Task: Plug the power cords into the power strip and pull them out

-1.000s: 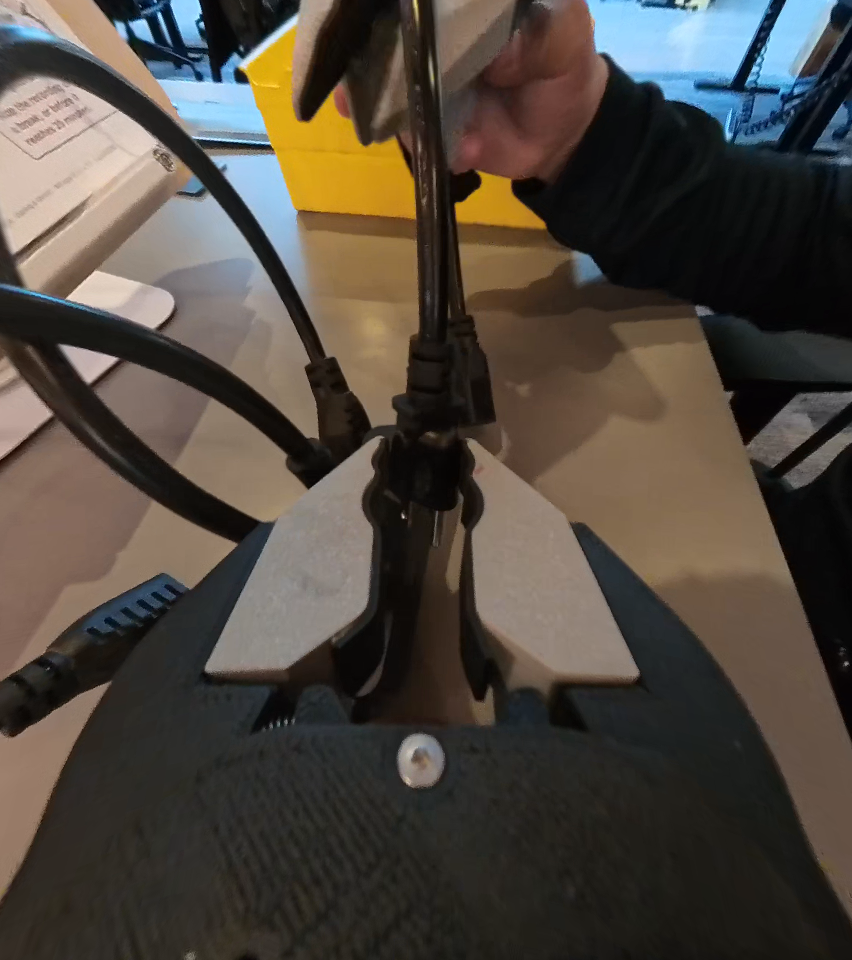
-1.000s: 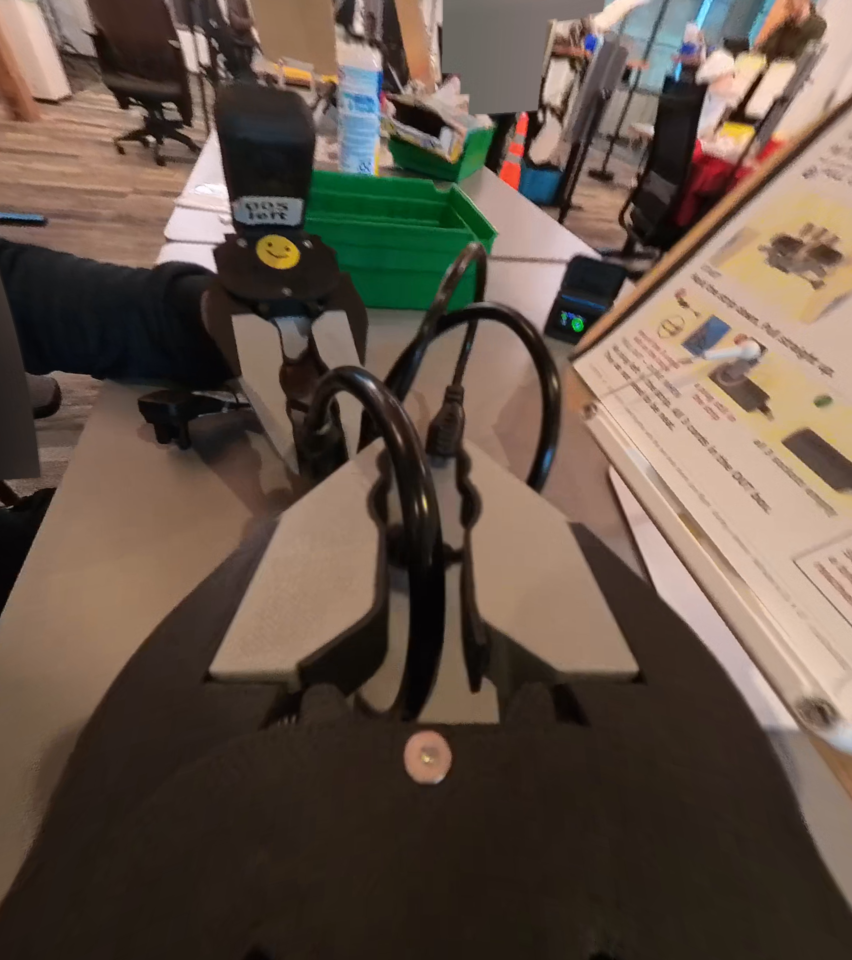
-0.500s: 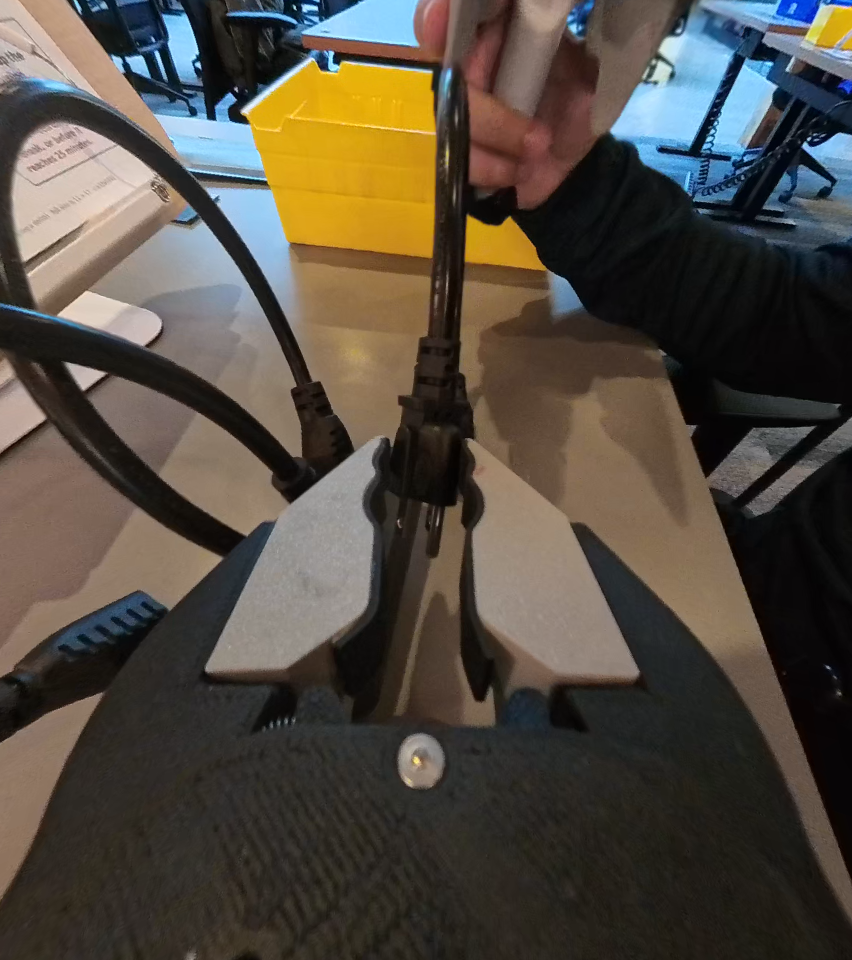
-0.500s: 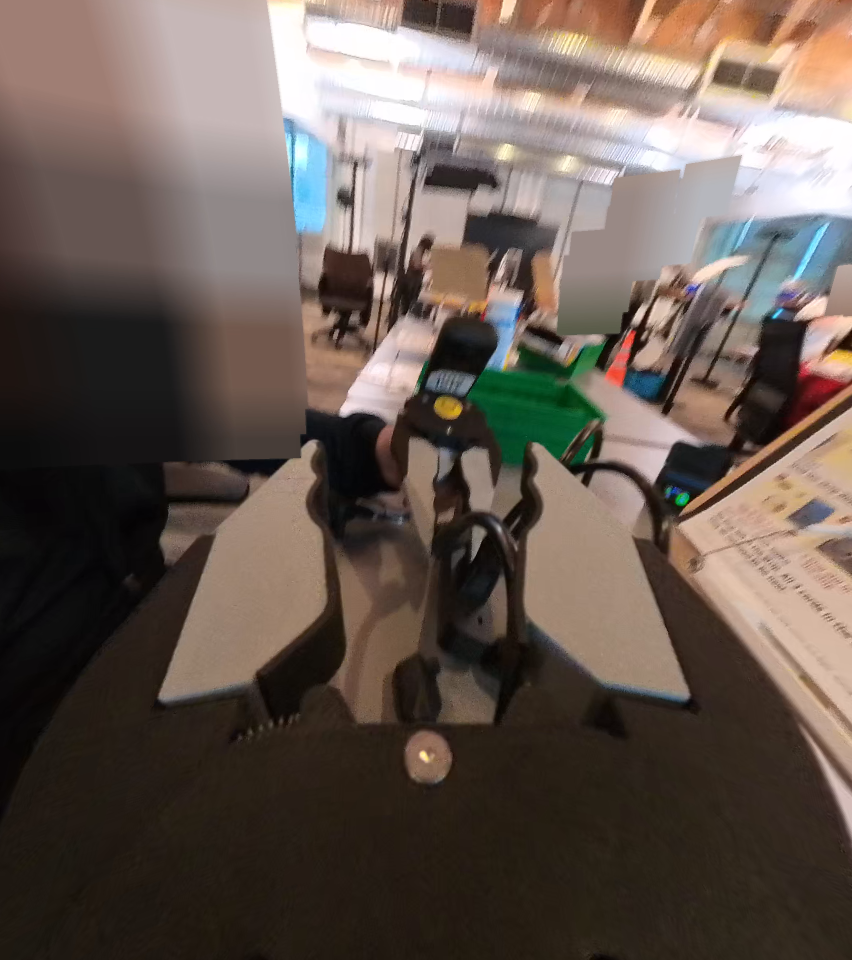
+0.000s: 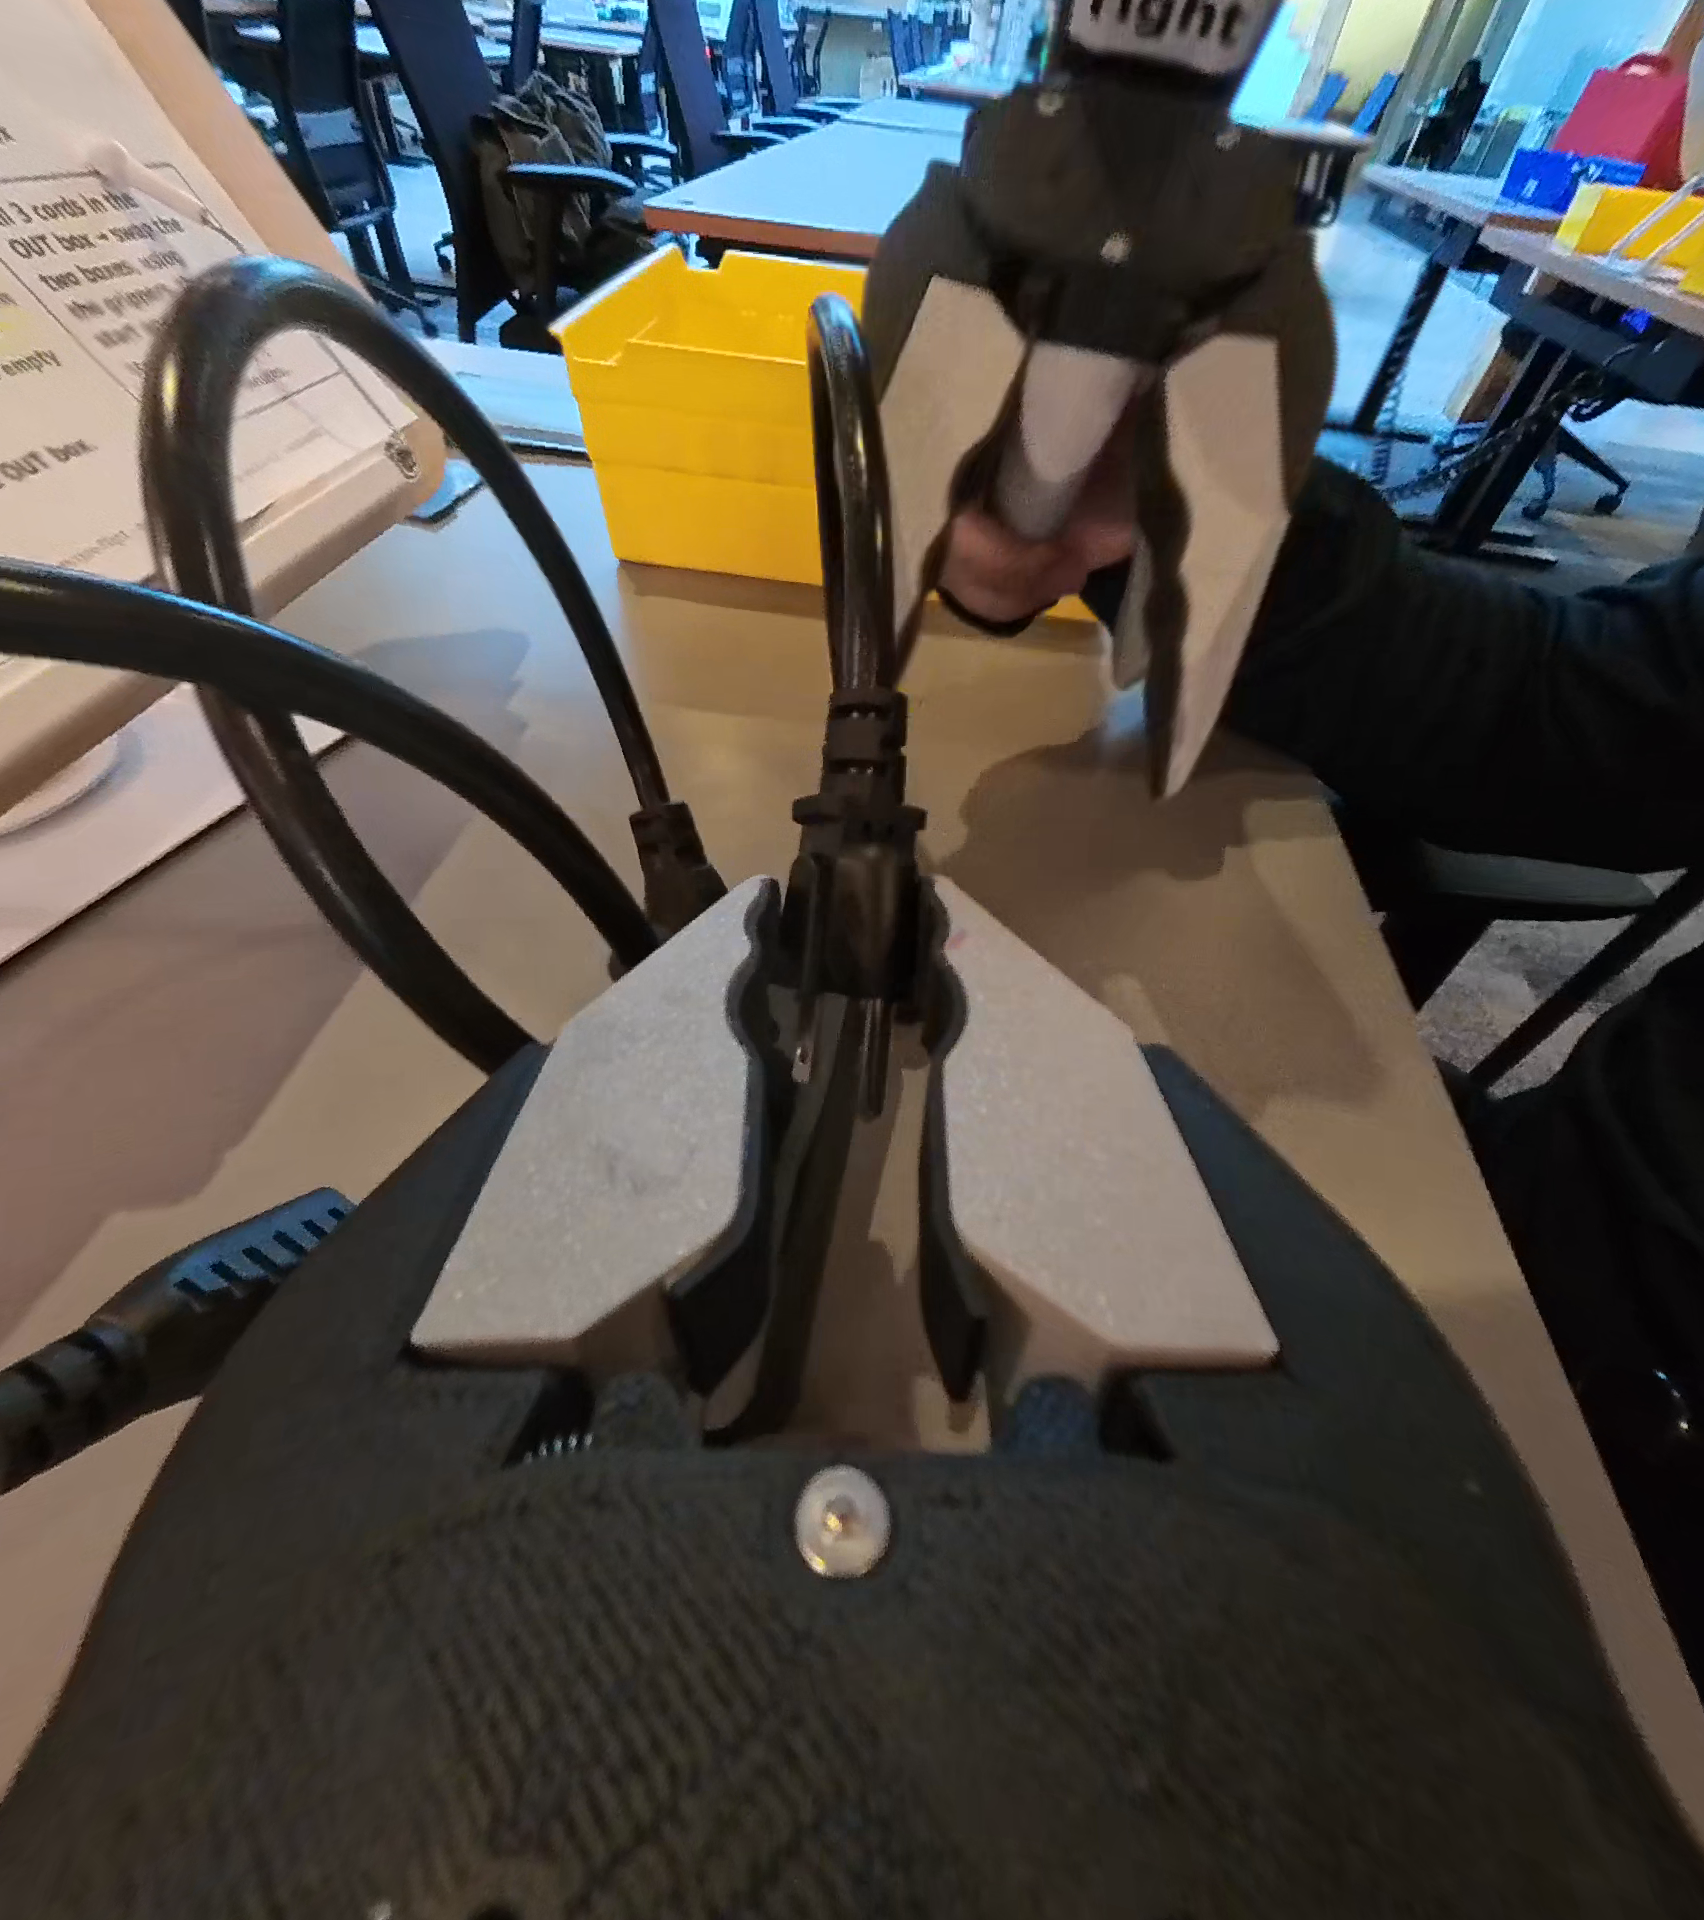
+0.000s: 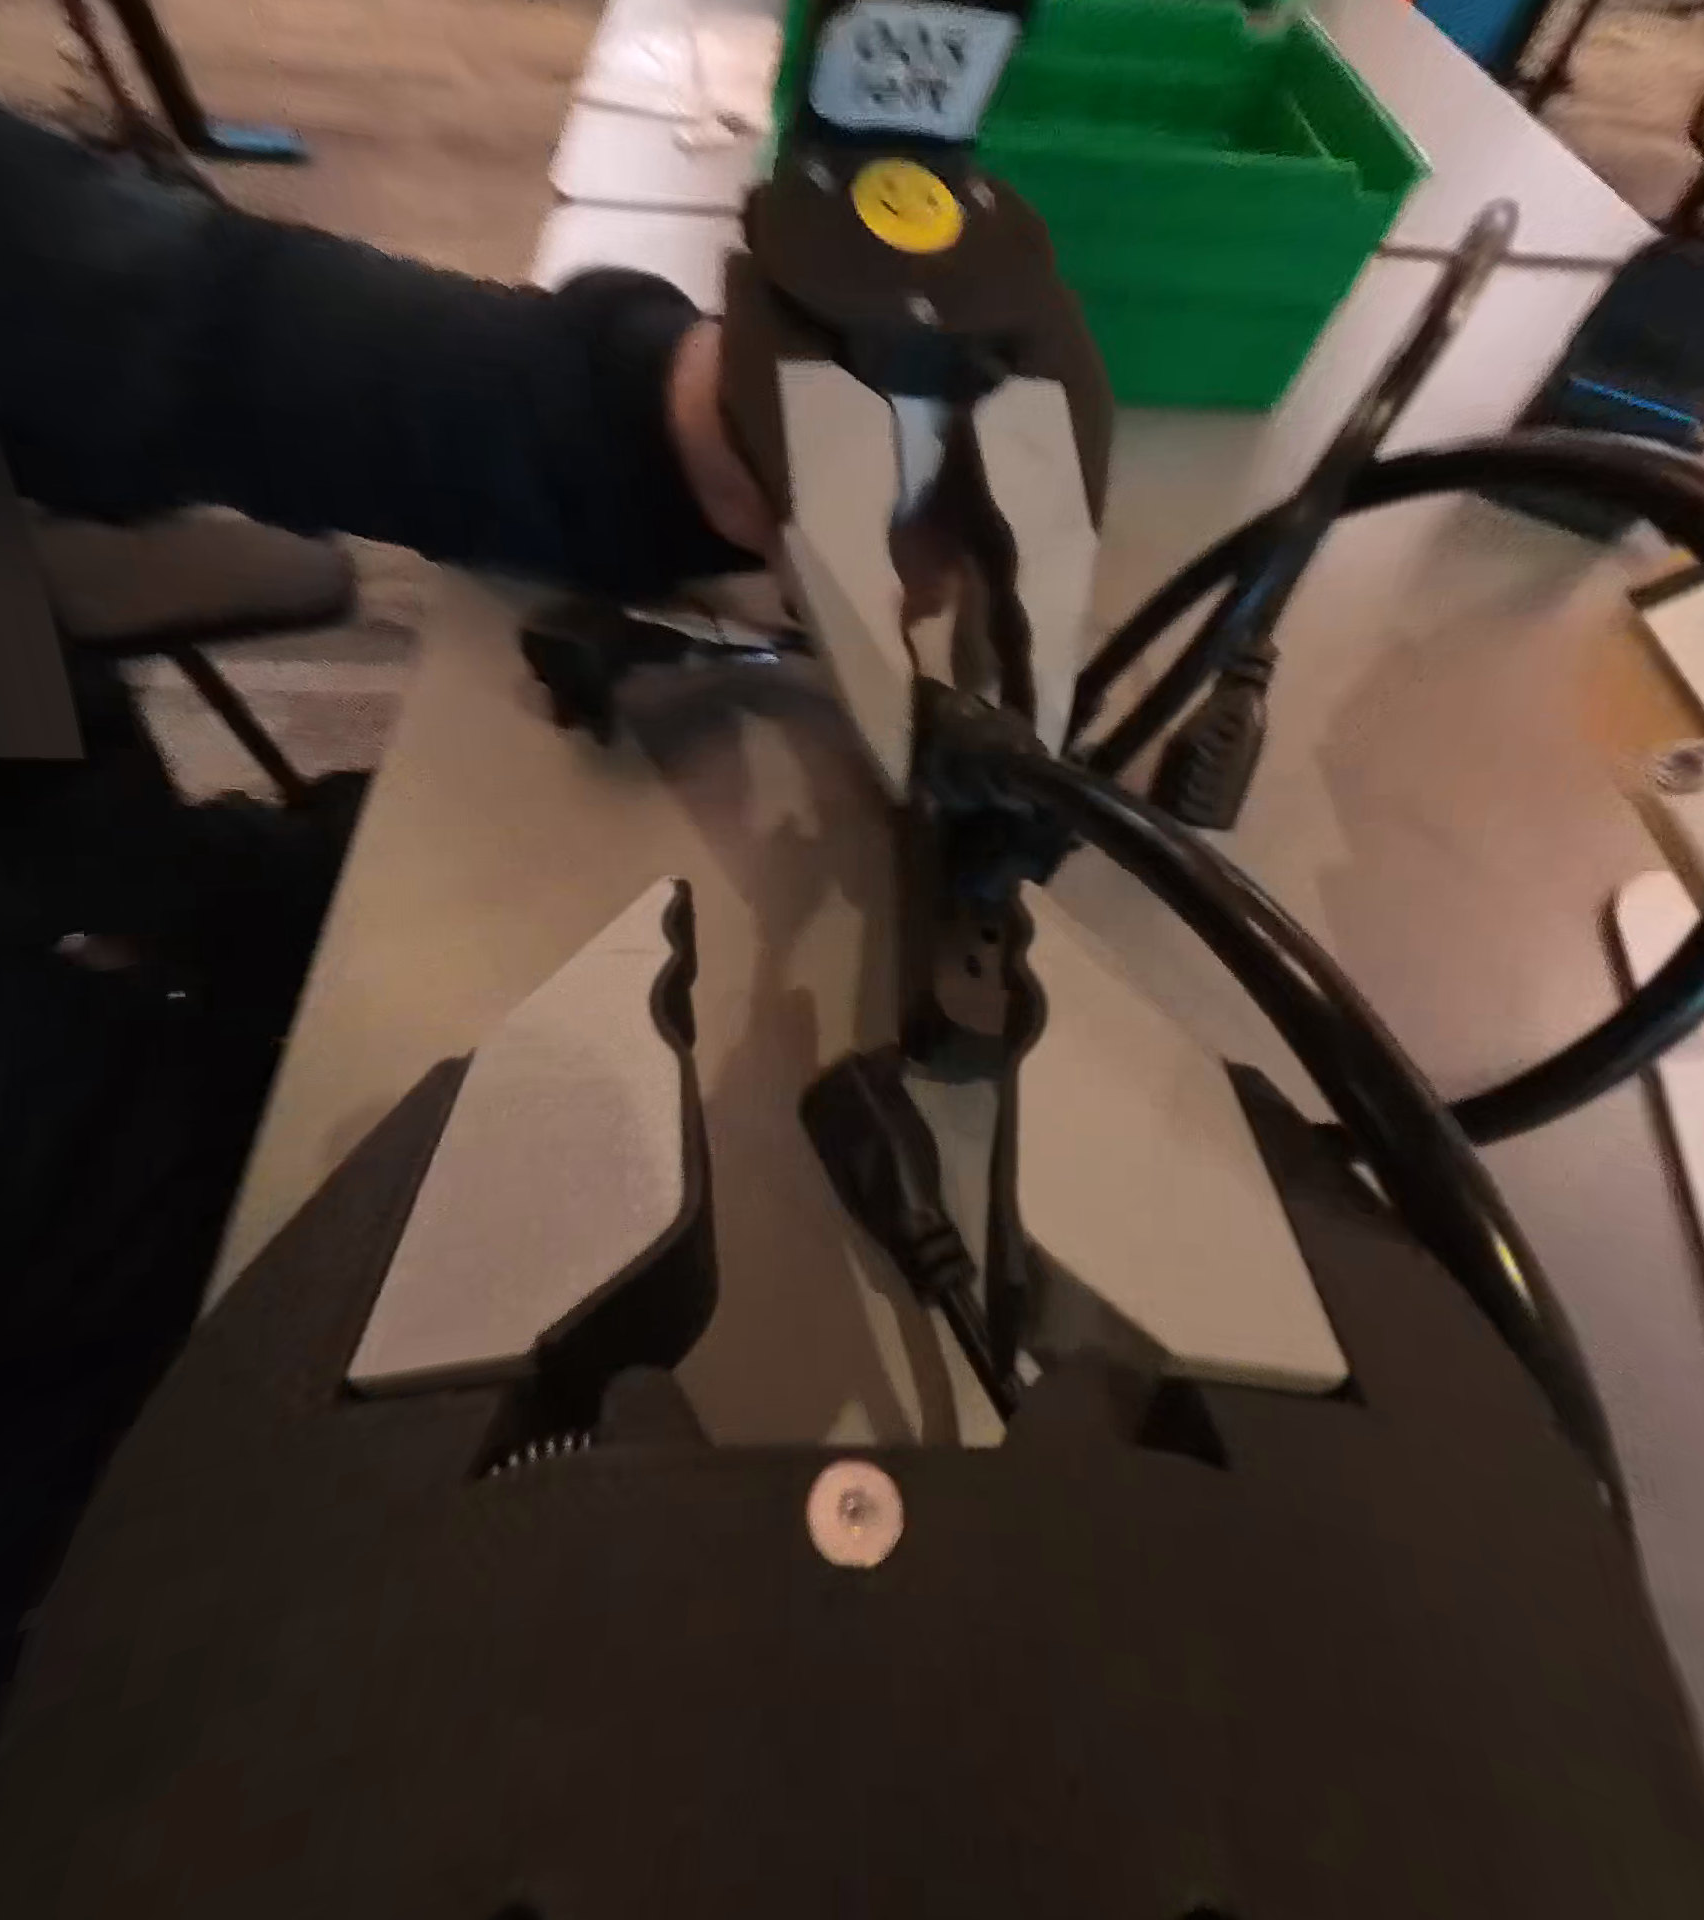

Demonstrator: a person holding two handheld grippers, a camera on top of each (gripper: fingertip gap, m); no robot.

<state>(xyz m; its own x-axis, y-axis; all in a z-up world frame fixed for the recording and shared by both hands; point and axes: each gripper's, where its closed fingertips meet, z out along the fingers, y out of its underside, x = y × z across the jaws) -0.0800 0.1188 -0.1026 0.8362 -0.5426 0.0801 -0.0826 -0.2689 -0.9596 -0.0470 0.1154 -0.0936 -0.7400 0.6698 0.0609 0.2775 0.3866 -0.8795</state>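
While the left gripper (image 5: 850, 940) clamps the black plug (image 5: 853, 925) of a power cord between its scalloped black pads, metal prongs pointing back toward the gripper body, the plug is held above the tan table (image 5: 1139, 935), over the middle of its width; the power strip cannot be made out with any certainty in either view. The right gripper (image 6: 853, 961) stands wide open with nothing in its grasp, though one finger (image 6: 1118, 1143) lies close beside the cord (image 6: 1243, 894) where it leaves the plug.

Judging from this, the main risk is tangling: the stiff, glossy round cable (image 5: 848, 468) arches up into a springy loop, and two more cords (image 5: 328, 665) curl alongside it toward the table's left edge, so a closing right gripper could catch the wrong strand or drag a loop sideways. That springiness could also twist the plug in the pads, leaving the prongs skewed when they are offered to a socket. The right wrist view is blurred, so contact there cannot be told.

The plug is moulded matte plastic with a ribbed strain relief (image 5: 863, 748); another ribbed connector (image 5: 204, 1278) lies near the table's near-left edge. The fingers are flat, grainy grey plates, and a smooth yellow plastic bin (image 5: 713, 416) sits at the far edge
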